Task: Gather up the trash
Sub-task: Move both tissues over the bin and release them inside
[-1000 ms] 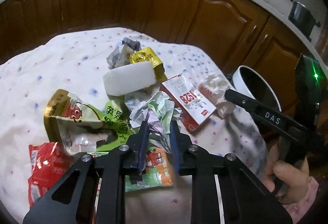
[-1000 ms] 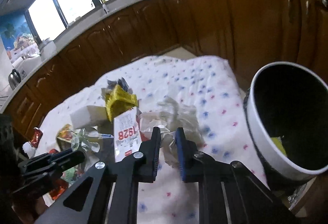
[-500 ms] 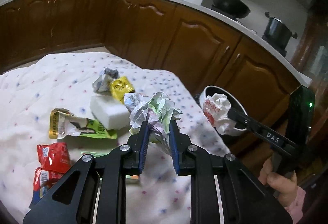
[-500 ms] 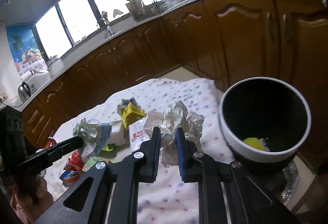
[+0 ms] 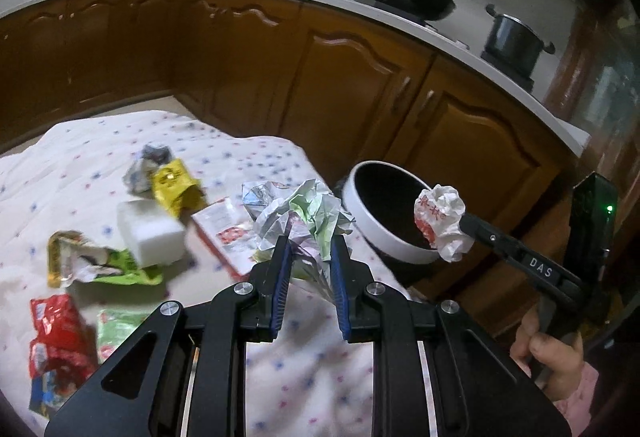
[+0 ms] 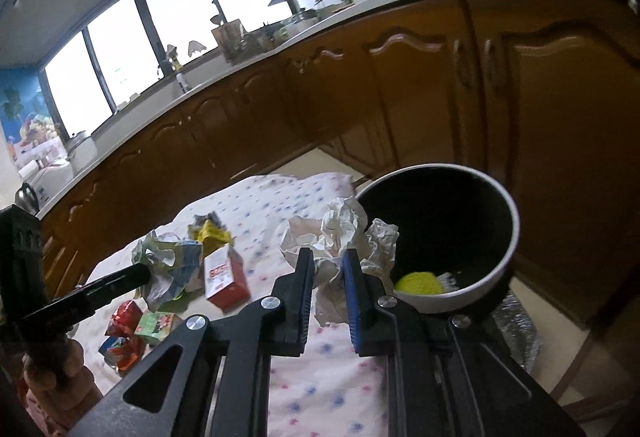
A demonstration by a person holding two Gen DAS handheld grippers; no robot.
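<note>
My left gripper [image 5: 309, 243] is shut on a crumpled green and white wrapper [image 5: 304, 213], held above the table near the bin. It also shows in the right wrist view [image 6: 168, 265]. My right gripper [image 6: 329, 257] is shut on a crumpled white paper ball [image 6: 340, 233], held at the rim of the white bin [image 6: 508, 253]. In the left wrist view the paper ball [image 5: 440, 221] hangs over the bin [image 5: 384, 241]. A yellow item [image 6: 418, 283] lies inside the bin.
On the dotted tablecloth [image 5: 80, 157] lie a white foam block [image 5: 150, 237], a red and white carton [image 5: 224, 233], a yellow packet [image 5: 176, 187], a green pouch [image 5: 100, 265] and red wrappers [image 5: 56, 333]. Brown cabinets [image 5: 340, 89] stand behind.
Both grippers lifted their crumpled pieces off the table and moved right toward the bin. The white paper ball now hangs at the bin's rim.
</note>
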